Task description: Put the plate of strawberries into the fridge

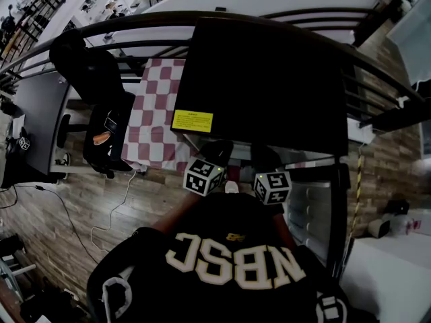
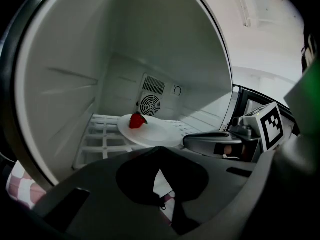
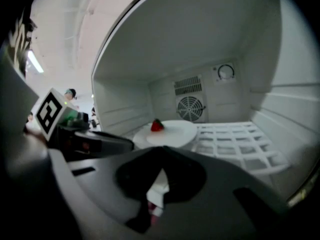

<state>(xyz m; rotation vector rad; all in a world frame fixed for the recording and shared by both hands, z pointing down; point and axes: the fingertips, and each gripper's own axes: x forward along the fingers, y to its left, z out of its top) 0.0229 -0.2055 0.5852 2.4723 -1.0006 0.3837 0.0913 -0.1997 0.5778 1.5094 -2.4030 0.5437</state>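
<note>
Plate [image 2: 152,135] w/ strawberry [image 2: 137,120] sits on fridge shelf [image 2: 99,140], near its back edge. Left tongs [image 2: 161,174] & right tongs [image 3: 161,176] both shut, empty. IMO back out straight, don't clip the shelf.

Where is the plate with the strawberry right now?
The plate rests on the white wire shelf inside the fridge, just in front of the rear fan. Both gripper views show it near mid-frame, strawberry on it.

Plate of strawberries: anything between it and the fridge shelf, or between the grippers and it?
Nothing visible. The plate rests on the fridge's wire shelf with one strawberry on it. The left gripper and right gripper, both shut and empty, face it with clear space between.
</note>
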